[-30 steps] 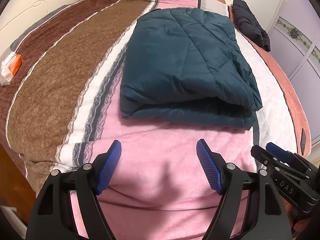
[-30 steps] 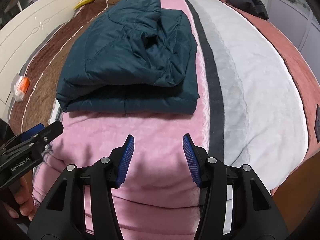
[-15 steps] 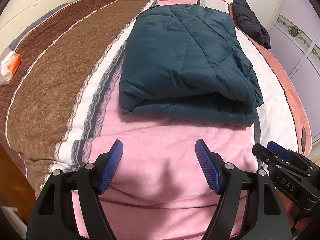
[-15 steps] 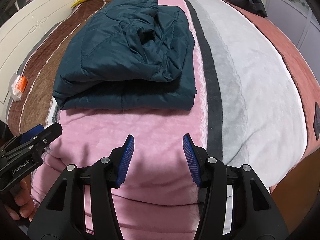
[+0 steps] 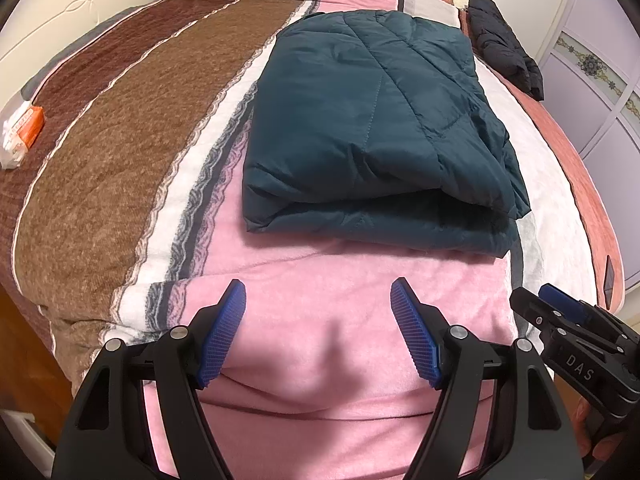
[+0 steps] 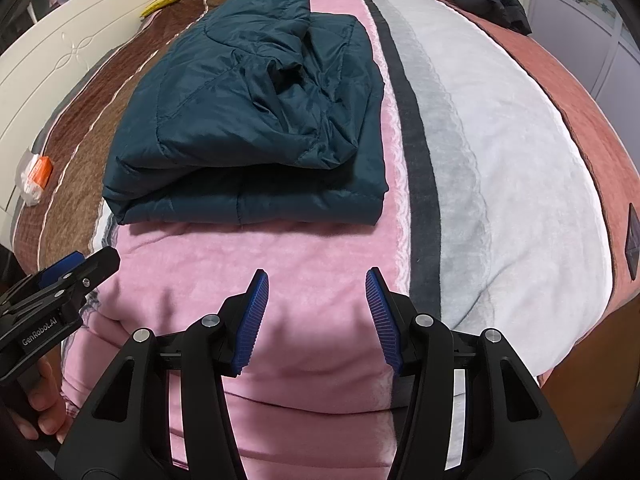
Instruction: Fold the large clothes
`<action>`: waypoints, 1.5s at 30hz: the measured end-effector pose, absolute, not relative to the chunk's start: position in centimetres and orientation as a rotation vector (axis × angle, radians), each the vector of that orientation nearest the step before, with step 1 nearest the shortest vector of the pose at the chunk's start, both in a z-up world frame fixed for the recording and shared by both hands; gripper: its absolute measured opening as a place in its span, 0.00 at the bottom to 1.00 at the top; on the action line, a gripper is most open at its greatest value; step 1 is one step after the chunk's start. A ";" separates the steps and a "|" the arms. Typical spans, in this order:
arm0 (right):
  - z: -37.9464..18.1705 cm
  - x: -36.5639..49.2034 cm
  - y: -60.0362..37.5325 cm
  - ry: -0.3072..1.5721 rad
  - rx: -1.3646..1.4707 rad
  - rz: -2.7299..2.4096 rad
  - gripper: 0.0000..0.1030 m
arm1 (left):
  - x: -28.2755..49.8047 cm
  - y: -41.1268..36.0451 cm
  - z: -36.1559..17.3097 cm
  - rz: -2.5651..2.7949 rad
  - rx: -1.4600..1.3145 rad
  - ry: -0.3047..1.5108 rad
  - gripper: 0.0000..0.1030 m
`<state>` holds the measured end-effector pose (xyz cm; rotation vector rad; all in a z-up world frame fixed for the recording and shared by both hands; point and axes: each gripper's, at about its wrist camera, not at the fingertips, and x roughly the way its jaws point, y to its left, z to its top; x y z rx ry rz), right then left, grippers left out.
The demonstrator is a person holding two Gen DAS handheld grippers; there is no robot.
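Observation:
A dark teal quilted jacket (image 5: pixel 376 128) lies folded into a thick rectangle on the striped bed; it also shows in the right wrist view (image 6: pixel 248 120), with its folded edge facing me. My left gripper (image 5: pixel 318 332) is open and empty, over the pink blanket just short of the jacket's near edge. My right gripper (image 6: pixel 316 316) is open and empty too, at the same near side, toward the jacket's right corner. Each gripper shows in the other's view: the right gripper's fingers (image 5: pixel 560 312) and the left gripper's fingers (image 6: pixel 80 268).
The striped blanket (image 5: pixel 120 168) covers the bed, with a pink fold (image 6: pixel 280 264) at the near edge. A black garment (image 5: pixel 504 48) lies at the far right. An orange-and-white packet (image 5: pixel 20 136) sits at the left edge. A white headboard (image 6: pixel 60 64) and cupboard doors (image 5: pixel 600 80) flank the bed.
Both grippers have moved slightly closer to the folded jacket, which now looks larger. The jacket has not moved. Both jaws stay open.

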<state>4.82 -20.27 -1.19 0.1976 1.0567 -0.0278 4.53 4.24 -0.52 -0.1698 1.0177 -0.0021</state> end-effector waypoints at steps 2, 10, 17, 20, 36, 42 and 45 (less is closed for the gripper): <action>-1.2 4.8 -20.3 1.058 0.198 -0.028 0.49 | 4.5 4.2 -0.5 -0.003 -0.169 1.018 0.70; -1.3 5.1 -20.5 1.065 0.195 -0.024 0.49 | 4.5 4.2 -0.6 -0.002 -0.168 1.018 0.70; -1.3 5.1 -20.5 1.065 0.195 -0.025 0.49 | 4.6 4.2 -0.6 -0.002 -0.167 1.018 0.70; -1.3 5.2 -20.5 1.064 0.194 -0.023 0.49 | 4.6 4.2 -0.6 -0.002 -0.167 1.018 0.70; -1.2 5.1 -20.4 1.065 0.194 -0.026 0.49 | 4.7 4.3 -0.3 -0.002 -0.163 1.012 0.70; -1.1 5.1 -20.5 1.061 0.194 -0.026 0.49 | 4.8 4.4 0.2 0.002 -0.152 0.994 0.70; -1.0 5.0 -20.6 1.055 0.192 -0.026 0.49 | 4.5 4.3 0.6 0.008 -0.143 0.971 0.69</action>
